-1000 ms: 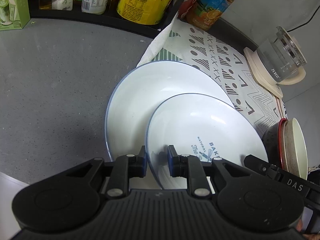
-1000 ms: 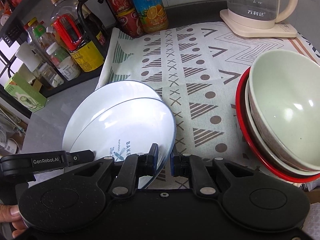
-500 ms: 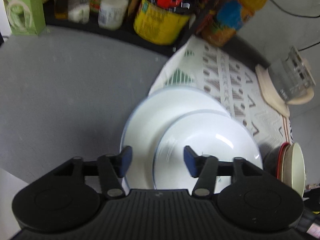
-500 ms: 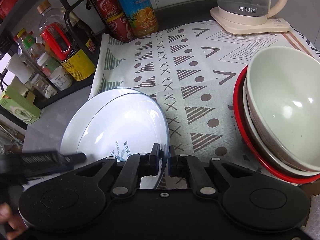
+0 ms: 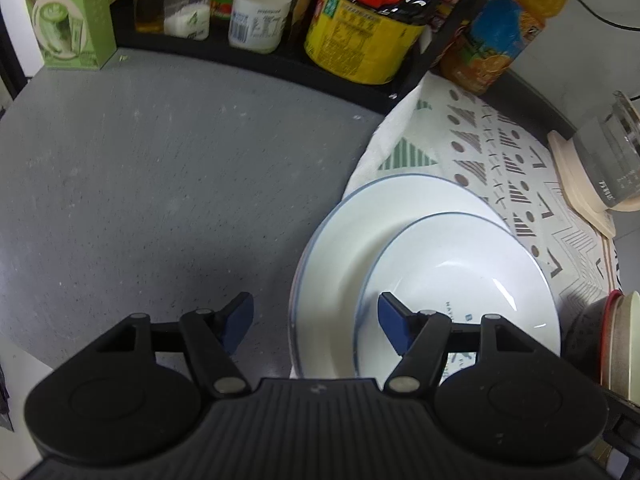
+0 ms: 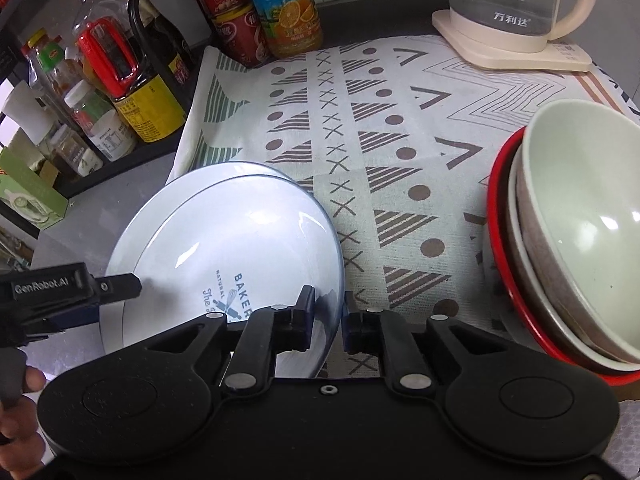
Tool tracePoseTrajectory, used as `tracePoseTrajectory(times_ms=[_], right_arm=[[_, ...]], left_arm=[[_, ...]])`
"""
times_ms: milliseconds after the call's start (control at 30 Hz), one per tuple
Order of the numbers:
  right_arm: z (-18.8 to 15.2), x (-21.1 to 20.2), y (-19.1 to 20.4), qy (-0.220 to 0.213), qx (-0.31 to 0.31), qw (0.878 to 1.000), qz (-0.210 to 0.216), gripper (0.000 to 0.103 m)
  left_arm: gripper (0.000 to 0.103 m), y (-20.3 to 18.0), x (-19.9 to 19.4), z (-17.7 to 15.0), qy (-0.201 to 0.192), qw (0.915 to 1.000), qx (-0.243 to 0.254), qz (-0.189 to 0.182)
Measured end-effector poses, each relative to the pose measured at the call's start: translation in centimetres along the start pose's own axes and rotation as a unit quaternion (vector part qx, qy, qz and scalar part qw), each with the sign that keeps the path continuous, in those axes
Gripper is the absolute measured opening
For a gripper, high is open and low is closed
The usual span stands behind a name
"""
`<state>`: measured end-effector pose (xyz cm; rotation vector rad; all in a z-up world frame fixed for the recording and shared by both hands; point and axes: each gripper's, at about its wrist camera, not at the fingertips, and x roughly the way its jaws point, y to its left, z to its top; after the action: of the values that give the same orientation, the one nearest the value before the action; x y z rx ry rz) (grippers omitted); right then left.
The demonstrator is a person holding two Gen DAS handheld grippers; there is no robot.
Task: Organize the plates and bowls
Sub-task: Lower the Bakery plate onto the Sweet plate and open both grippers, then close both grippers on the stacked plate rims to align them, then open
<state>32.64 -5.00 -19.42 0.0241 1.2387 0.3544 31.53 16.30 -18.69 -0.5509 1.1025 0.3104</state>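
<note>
Grey speckled bench (image 5: 168, 184) is being shown, partly covered by a patterned cloth (image 6: 400, 152), with a black rack of bottles and jars (image 5: 360, 32) being seen along the back edge. Two white blue-rimmed plates are being carried on the cloth's near corner: a larger plate (image 5: 352, 232) underneath and a smaller printed plate (image 6: 240, 248) lying on top of it, offset toward the right gripper. The right gripper (image 6: 325, 320) is being held at the smaller plate's near right rim, its fingers (image 6: 300, 320) being closed narrowly on that rim. The left gripper (image 5: 314, 320) is being held above the plates' left side with its blue-padded fingers (image 5: 390, 320) spread wide and nothing being gripped between them. A stack of bowls (image 6: 580, 232), pale green nested in grey and red, is being kept on the cloth's right side, well apart from the plates. A glass kettle (image 6: 516, 4) on a cream base is being kept at the far right corner.
</note>
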Motion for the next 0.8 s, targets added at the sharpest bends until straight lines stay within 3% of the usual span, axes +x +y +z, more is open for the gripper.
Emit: tracePoseTrajectory(times_ms=[167,267,333,400,800], right_arm=[[0.2,0.6,0.2,0.005,-0.005,1.000,-0.002,0.015],[0.3,0.9,0.4,0.008,-0.010,1.000,-0.006,0.017],[0.4,1.1,0.5,0.013,-0.011,1.000,-0.008,0.018],[0.4,1.2,0.6,0.016,-0.009,1.000,-0.007,0.021],[0.6,1.6,0.8,0.022,-0.013,1.000,-0.005,0.025]], left_arm=[[0.061,0.7,0.1,0.2,-0.001,0.9998,0.005,-0.019],[0.050,1.0,-0.2,0.4,-0.007,0.9995,0.002,-0.030],[0.038,1.0,-0.4,0.6,-0.009,0.9992,0.003,-0.038],[0.033,0.8,-0.5,0.7,-0.009,0.9991,0.007,-0.040],[0.031,0.5,-0.3,0.7,-0.014,0.9993,0.014,-0.032]])
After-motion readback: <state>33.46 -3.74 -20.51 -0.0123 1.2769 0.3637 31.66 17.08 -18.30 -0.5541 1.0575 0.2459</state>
